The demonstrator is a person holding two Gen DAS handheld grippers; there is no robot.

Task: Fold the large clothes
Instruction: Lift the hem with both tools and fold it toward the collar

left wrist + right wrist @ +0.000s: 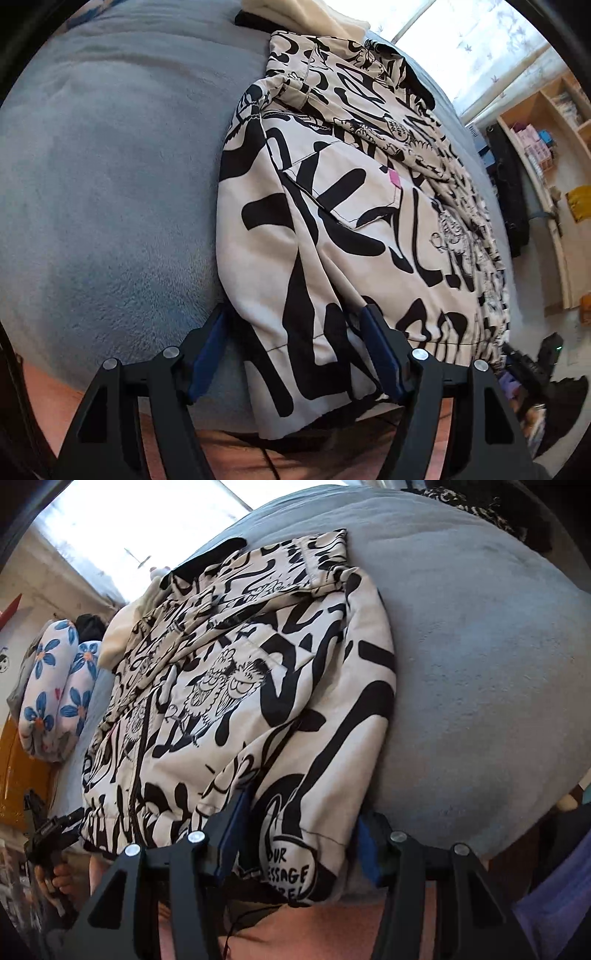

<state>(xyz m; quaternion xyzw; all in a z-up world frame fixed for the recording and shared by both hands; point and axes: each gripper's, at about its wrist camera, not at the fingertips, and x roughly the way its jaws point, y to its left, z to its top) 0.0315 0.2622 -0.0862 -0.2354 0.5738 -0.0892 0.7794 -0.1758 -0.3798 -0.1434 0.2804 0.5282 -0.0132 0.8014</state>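
Two wrist views, both on same black-and-white graffiti-print jacket [354,229], spread flat over blue fleece blanket [110,184], sleeves already folded inward onto body. Left wrist view: jacket fills centre and right of frame, hem at lower edge; left gripper [295,350] spread wide, blue-padded fingers [210,354] straddling lower-left hem corner, one pad on blanket just beside fabric, other resting on top of jacket; nothing pinched. Chest pocket flap with pink tag [394,180] at mid-frame. Cream garment [303,14] at top edge, beyond collar. Wooden shelving [546,122] at right edge; other gripper visible at lower right. Right wrist view: jacket occupies centre-left, blanket [480,646] to right; right gripper [301,834] also spread wide, fingers [236,827] either side of lower-right hem corner carrying a speech-bubble print, left pad on fabric, right pad at blanket edge; no grasp. Floral pillow [55,686] at left of frame, bright window [122,520] upper left. Left gripper [48,834] seen from this side at lower left, near opposite hem corner. Cannot tell whether either pad presses fabric or merely touches.
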